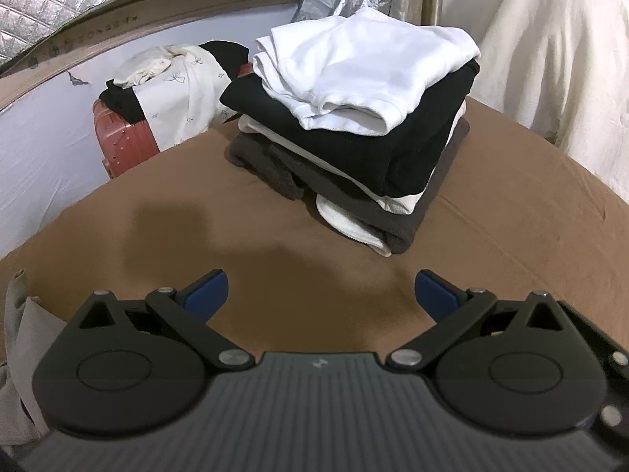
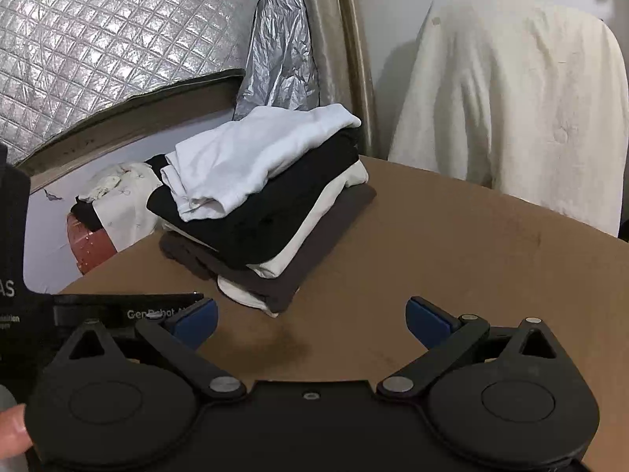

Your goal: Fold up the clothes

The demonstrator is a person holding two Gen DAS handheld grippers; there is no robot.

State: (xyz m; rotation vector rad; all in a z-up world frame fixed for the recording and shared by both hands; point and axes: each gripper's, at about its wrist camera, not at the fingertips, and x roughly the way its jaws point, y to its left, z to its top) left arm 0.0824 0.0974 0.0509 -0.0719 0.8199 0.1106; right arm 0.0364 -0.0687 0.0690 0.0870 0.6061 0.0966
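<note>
A stack of folded clothes (image 1: 354, 137) sits on the brown table (image 1: 511, 216), with a white garment (image 1: 365, 67) on top, then black, cream and dark grey layers. The right wrist view shows the same stack (image 2: 267, 212) toward the table's far left corner. My left gripper (image 1: 321, 295) is open and holds nothing, hovering over bare table in front of the stack. My right gripper (image 2: 311, 320) is also open with nothing between its blue pads, just short of the stack's near corner. A beige cloth (image 1: 19, 354) hangs at the left edge of the left wrist view.
A red suitcase (image 1: 122, 137) with black and cream clothes heaped on it stands beyond the table's left edge. A chair draped in cream fabric (image 2: 511, 110) stands behind the table on the right. Silver quilted padding (image 2: 98, 47) covers the back wall. The other gripper's body (image 2: 23, 275) and a fingertip (image 2: 11, 428) appear at left.
</note>
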